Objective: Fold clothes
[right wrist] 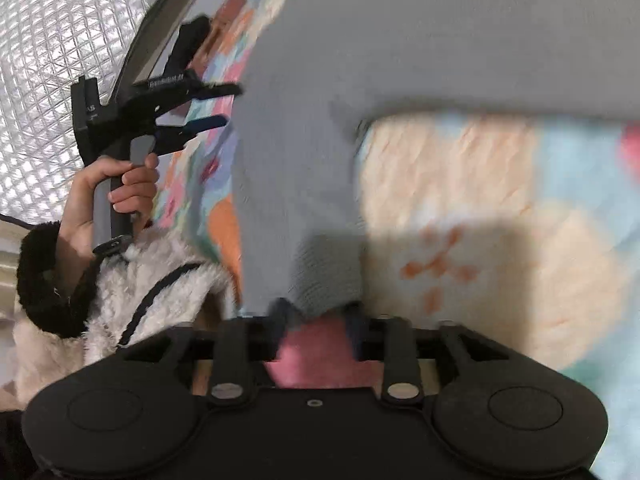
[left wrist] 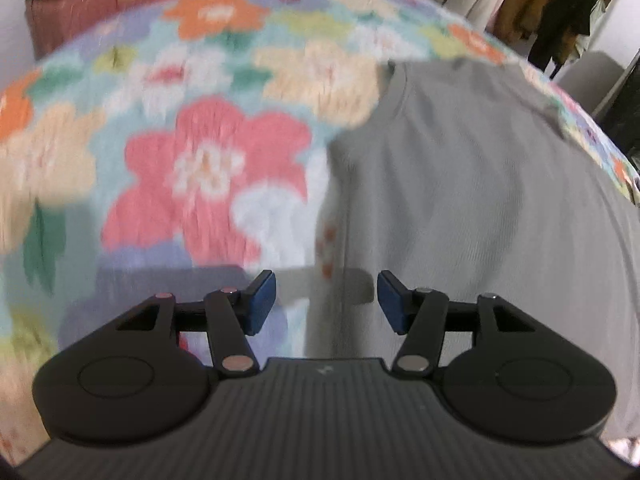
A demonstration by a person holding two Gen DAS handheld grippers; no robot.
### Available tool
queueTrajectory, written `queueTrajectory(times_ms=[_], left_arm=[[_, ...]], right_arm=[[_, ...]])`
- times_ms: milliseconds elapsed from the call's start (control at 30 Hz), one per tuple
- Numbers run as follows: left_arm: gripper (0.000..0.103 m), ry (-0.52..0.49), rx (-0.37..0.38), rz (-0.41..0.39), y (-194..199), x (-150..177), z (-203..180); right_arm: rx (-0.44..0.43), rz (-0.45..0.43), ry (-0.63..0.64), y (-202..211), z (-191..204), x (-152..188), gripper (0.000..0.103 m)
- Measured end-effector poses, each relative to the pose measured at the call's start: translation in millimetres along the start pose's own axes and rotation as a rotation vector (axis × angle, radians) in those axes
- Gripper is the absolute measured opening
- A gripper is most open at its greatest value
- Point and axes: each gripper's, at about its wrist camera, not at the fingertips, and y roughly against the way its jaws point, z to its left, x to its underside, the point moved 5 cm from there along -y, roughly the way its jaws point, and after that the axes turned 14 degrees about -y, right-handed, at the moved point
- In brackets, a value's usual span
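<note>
L gripper wide open, empty, over grey shirt edge on floral blanket — R gripper pinching shirt's corner.

Left gripper hovers with jaws parted; right gripper is clamped shut.

Between the spread fingers of the left gripper lies only the flat edge of the grey shirt. Left of it, the floral blanket is bare. Hanging clothes crowd the far right corner.
</note>
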Motion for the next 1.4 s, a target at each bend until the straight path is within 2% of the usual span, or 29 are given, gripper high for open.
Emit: queueTrajectory(times_ms=[100,200,267,300,333,367,500,567,633,667,700,767,800,833,867,933,1000,1133,1200,1300,1400], left_arm=[[0.065,0.004,-0.005,0.004,-19.7,-16.9,6.4],[0.065,0.078,0.028,0.032,-40.6,-22.7,13.5],[0.06,0.083,0.07,0.003,-45.1,-24.7,9.6],[0.053,0.065,0.092,-0.007,-47.3,-26.5,5.3],[0.022,0.047,0.113,-0.018,-49.5,-28.3,1.0],[0.004,0.028,0.103,-0.025,-50.3,-28.9,-2.2],[0.004,-0.054,-0.044,-0.07,-40.5,-29.6,-10.2],[0.0,-0.121,-0.18,-0.091,-30.1,-31.0,-12.1],[0.0,-0.211,-0.327,-0.045,-31.6,-27.0,-11.6],[0.004,-0.21,-0.304,-0.009,-35.9,-22.4,-9.0],[0.005,-0.146,-0.209,0.024,-40.5,-16.4,-4.7],[0.016,0.017,-0.035,0.062,-42.0,-6.5,3.3],[0.021,0.038,-0.013,0.059,-37.3,-5.3,3.6],[0.037,0.036,-0.012,0.049,-31.3,-5.3,2.7],[0.058,0.02,-0.036,0.036,-24.2,-5.5,0.8],[0.076,-0.027,-0.095,0.011,-9.7,-5.8,-4.3],[0.078,-0.055,-0.079,0.001,2.1,-3.4,-10.1],[0.082,-0.075,0.022,-0.013,16.8,7.9,-23.9],[0.082,-0.127,0.012,-0.003,26.5,16.7,-36.8],[0.09,-0.238,-0.024,-0.021,48.1,30.0,-64.4],[0.095,-0.305,-0.016,-0.041,66.9,41.8,-88.8]], right_arm=[[0.03,-0.129,-0.019,31.0,-16.7,-14.8,0.056],[0.02,-0.242,-0.172,47.7,-42.7,-28.4,0.057],[0.01,-0.322,-0.293,56.0,-61.2,-35.8,0.057],[-0.006,-0.359,-0.341,61.2,-68.5,-38.2,0.057],[-0.024,-0.395,-0.385,66.9,-75.2,-40.3,0.058],[-0.024,-0.435,-0.418,73.8,-81.7,-43.1,0.058],[0.081,-0.536,-0.4,89.3,-87.5,-52.9,0.058],[0.128,-0.544,-0.36,87.7,-83.7,-54.9,0.058],[0.173,-0.547,-0.318,85.4,-79.4,-56.7,0.059],[0.195,-0.548,-0.296,84.3,-77.2,-57.6,0.059],[0.218,-0.55,-0.275,83.2,-75.0,-58.6,0.059],[0.257,-0.551,-0.234,80.4,-71.1,-59.6,0.061],[0.272,-0.551,-0.216,79.2,-69.3,-60.0,0.063],[0.288,-0.551,-0.198,78.1,-67.3,-60.7,0.064],[0.303,-0.551,-0.18,77.1,-65.4,-61.3,0.064],[0.335,-0.559,-0.15,82.3,-59.5,-57.6,0.064],[0.367,-0.568,-0.121,88.5,-53.3,-53.2,0.064],[0.431,-0.585,-0.062,101.0,-40.8,-44.6,0.065],[0.462,-0.593,-0.032,107.3,-34.5,-40.3,0.065],[0.51,-0.605,0.012,116.9,-25.0,-33.9,0.065],[0.558,-0.617,0.057,126.5,-15.3,-27.5,0.065]])
